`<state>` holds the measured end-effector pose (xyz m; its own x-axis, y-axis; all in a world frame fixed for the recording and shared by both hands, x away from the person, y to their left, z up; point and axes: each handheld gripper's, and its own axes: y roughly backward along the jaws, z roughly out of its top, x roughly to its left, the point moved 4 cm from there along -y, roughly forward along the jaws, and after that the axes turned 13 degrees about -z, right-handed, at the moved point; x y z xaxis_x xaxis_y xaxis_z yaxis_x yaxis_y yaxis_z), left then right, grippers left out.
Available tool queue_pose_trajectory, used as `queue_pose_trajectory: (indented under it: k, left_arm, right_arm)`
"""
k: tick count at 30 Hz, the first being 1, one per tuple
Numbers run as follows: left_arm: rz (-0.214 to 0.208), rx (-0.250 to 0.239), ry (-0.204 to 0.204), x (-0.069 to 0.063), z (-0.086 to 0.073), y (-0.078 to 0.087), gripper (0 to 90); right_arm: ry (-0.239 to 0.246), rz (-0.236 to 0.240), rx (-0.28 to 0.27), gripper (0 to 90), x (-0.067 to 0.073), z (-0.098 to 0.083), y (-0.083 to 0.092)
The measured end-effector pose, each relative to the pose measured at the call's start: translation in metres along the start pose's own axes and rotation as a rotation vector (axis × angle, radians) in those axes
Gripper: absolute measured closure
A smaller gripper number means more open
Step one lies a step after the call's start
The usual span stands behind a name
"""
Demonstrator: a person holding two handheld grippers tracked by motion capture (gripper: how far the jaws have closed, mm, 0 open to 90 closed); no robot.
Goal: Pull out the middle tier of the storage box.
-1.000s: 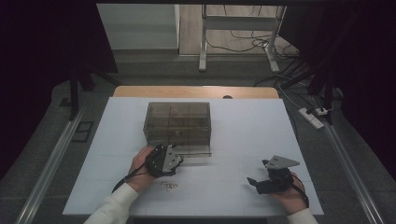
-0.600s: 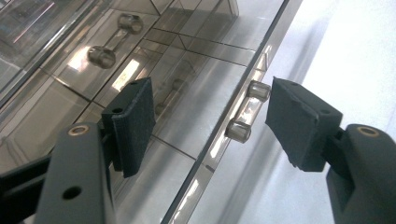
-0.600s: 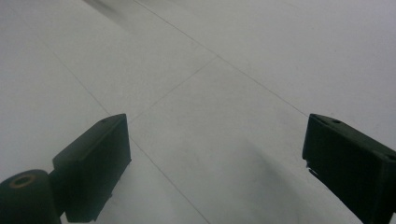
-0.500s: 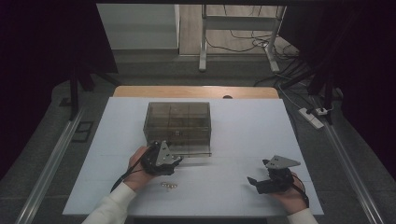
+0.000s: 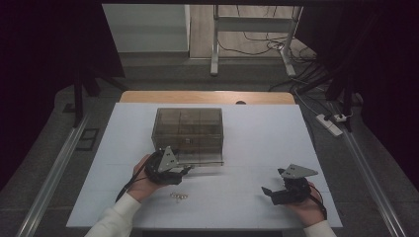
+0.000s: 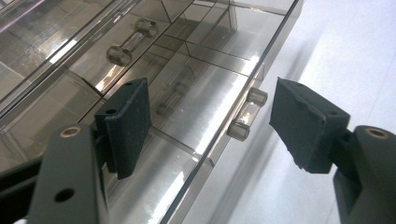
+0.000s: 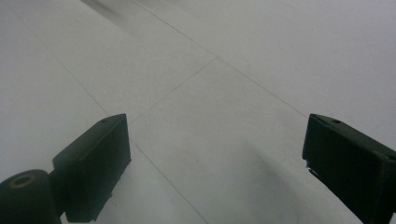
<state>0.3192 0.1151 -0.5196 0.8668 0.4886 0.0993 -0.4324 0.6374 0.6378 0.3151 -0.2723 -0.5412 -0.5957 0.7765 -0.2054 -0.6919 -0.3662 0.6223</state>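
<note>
A smoky clear drawer box (image 5: 188,129) stands mid-table, its bottom drawer (image 5: 203,159) pulled out a little. My left gripper (image 5: 185,169) is at that drawer's front. In the left gripper view its jaws (image 6: 215,126) stand open on either side of the drawer's clear bar handle (image 6: 246,116); neither pad touches it, and the jaws have just been opening. My right gripper (image 5: 268,192) rests low at the table's front right. It is open over bare white tabletop (image 7: 219,158) with nothing between its jaws.
A few small pale pieces (image 5: 179,196) lie on the white table (image 5: 257,133) just in front of my left hand. A second clear handle (image 6: 131,41) shows on the drawer above. Dark floor, rails and cables surround the table.
The left gripper has tilted slightly at the drawer front, its grey plate now showing. The right gripper has not moved.
</note>
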Motion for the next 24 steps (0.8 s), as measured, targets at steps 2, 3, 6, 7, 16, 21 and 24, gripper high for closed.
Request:
queue_pose_trajectory:
  k: [2,3,6,7,16,21,24]
  left_arm:
    - [-0.002,-0.017,0.014,0.001,0.0,0.004,28.2]
    - [-0.006,-0.022,0.02,0.001,0.0,0.006,28.0]
    - [-0.02,-0.04,0.051,0.003,-0.001,0.012,27.5]
    - [-0.028,-0.042,0.061,0.004,-0.001,0.013,26.9]
    - [-0.071,-0.041,0.103,0.007,-0.001,0.022,26.2]
    - [-0.106,-0.033,0.129,0.007,-0.002,0.028,23.9]
    - [-0.116,-0.032,0.131,0.006,-0.003,0.029,23.9]
  right_arm:
    - [0.002,0.001,0.001,7.6,0.0,0.001,0.0]
    - [0.002,-0.001,-0.001,7.6,0.0,0.001,0.0]
    - [0.0,-0.002,-0.006,7.6,0.0,0.001,0.0]
    - [0.001,0.001,-0.007,7.6,0.0,0.001,0.0]
    - [-0.008,-0.007,-0.017,7.6,0.0,0.002,0.0]
    - [-0.003,-0.005,-0.016,7.6,0.0,0.002,0.001]
    - [-0.004,0.003,-0.019,7.6,0.001,0.003,0.0]
